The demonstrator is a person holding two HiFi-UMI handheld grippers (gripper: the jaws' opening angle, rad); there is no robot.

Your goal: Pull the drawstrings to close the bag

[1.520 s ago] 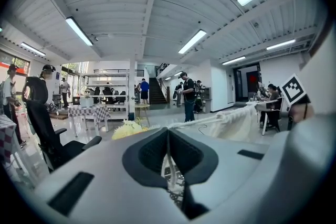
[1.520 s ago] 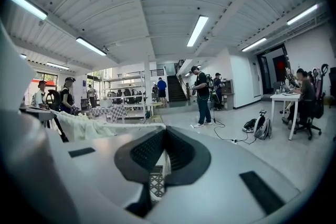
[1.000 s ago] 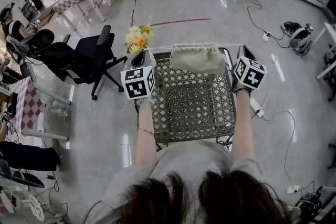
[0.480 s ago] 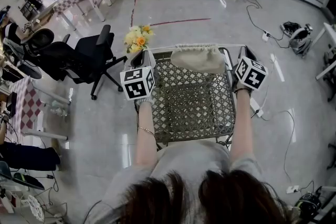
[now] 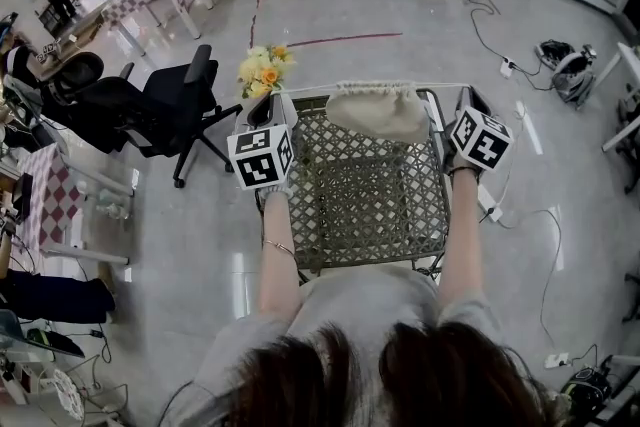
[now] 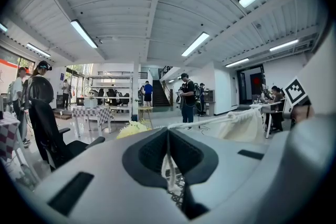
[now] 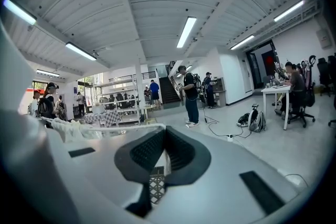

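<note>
**A:** Starting from the left, how was the left tool (image 6: 168,139) set?

**B:** Its jaws were clamped together on the left drawstring (image 6: 205,122). The cord ran tight from the tips across to the bag, and a slack end hung down between the pads.

**A:** And where was the drawstring bag (image 5: 378,110)?

**B:** It sat at the far edge of the lattice bench (image 5: 370,205), midway between the two tools. Its mouth was already bunched into gathers, so I judged the closing to be nearly done. A bunch of flowers (image 5: 262,70) stood just off the bench's far left corner, near the left tool.

**A:** What about the right side?

**B:** It mirrored the left. The right drawstring (image 7: 127,127) stretched taut from the bag to the right tool (image 7: 165,136), whose jaws were pinched shut on it.

**A:** So how should the pull be finished well?

**B:** I'd keep both grips firm and draw the tools straight apart, level with the bag's mouth and with equal force. An uneven pull would likely drag the light bag sideways or off the far edge. A cord that thin could also slip through the pads if the pull were jerked. I'd stop once the gathers packed tight.
</note>
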